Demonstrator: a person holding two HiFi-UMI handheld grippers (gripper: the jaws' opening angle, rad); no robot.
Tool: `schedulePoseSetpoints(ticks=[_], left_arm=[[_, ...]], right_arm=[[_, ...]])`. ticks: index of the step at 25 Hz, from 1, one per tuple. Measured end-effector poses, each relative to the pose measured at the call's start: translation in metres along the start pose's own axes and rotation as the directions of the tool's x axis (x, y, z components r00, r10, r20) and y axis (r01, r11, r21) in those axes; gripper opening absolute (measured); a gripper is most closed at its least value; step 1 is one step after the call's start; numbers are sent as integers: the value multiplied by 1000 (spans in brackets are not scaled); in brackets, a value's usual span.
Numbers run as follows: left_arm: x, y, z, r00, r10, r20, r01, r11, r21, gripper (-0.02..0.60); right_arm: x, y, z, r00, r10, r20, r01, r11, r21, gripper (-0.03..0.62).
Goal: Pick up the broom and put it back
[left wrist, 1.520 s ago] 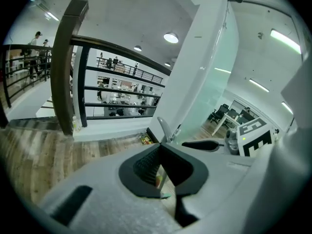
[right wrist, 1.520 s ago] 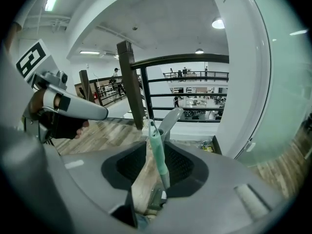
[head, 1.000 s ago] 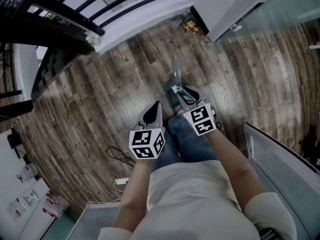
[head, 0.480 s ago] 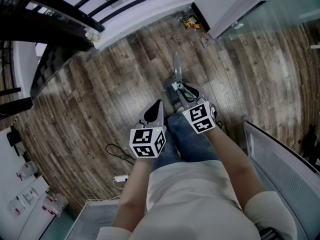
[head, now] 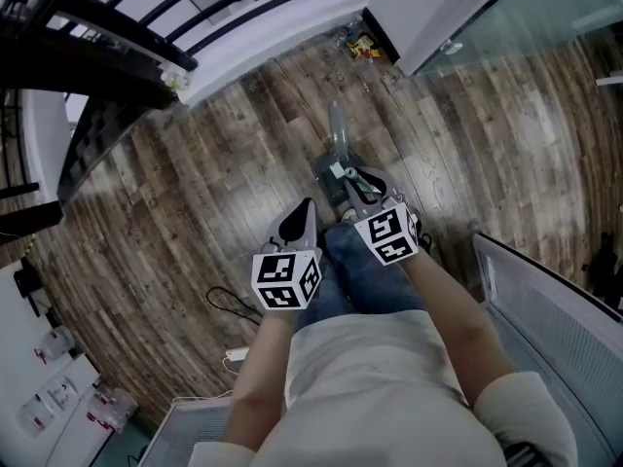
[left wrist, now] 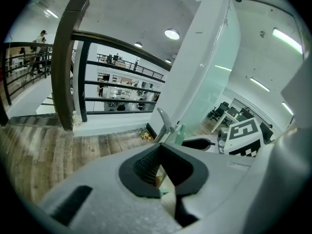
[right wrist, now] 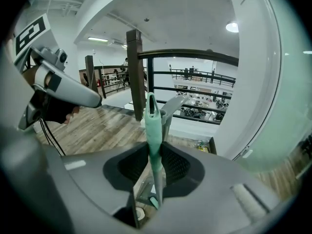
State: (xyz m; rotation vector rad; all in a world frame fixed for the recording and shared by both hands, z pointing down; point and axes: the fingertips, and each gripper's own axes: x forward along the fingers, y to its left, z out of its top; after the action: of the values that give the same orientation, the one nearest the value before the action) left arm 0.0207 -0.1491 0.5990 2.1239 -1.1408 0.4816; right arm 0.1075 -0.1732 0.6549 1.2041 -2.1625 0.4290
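A broom with a teal handle (right wrist: 151, 126) stands upright against a grey long-handled dustpan (head: 337, 154) on the wooden floor in front of my feet. My right gripper (head: 362, 185) reaches down to it. Its jaws have just been closing, and the pads now press on the teal handle (head: 370, 177) from both sides, as the right gripper view (right wrist: 152, 152) shows. My left gripper (head: 306, 208) hovers beside it on the left, shut and empty, away from the broom. In the left gripper view (left wrist: 161, 149) the dustpan handle (left wrist: 163, 122) rises just ahead.
A dark railing (head: 117, 37) and a white ledge run along the far side. A white column and a glass partition (head: 506, 17) stand at the right, with small wrappers (head: 362, 47) at its foot. A black cable (head: 229, 305) lies at the left, and a grey mesh panel (head: 550, 319) at the right.
The right gripper's jaws have narrowed onto the teal broom handle. Both hands have stayed almost where they were.
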Motion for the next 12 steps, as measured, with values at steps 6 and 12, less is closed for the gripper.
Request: schedulePoseSetpoints(ticks=[6,12], left_arm=[[-6,-3,0,999,-39,-6,40,999,16,5],[-11,-8,-3,994,-105,-20,106,993,55,5]], right_arm=[[-11,3,-1,999,-46,6,46,999,20,94],[-28,8,-7,993,-117,4,117,992,47,94]])
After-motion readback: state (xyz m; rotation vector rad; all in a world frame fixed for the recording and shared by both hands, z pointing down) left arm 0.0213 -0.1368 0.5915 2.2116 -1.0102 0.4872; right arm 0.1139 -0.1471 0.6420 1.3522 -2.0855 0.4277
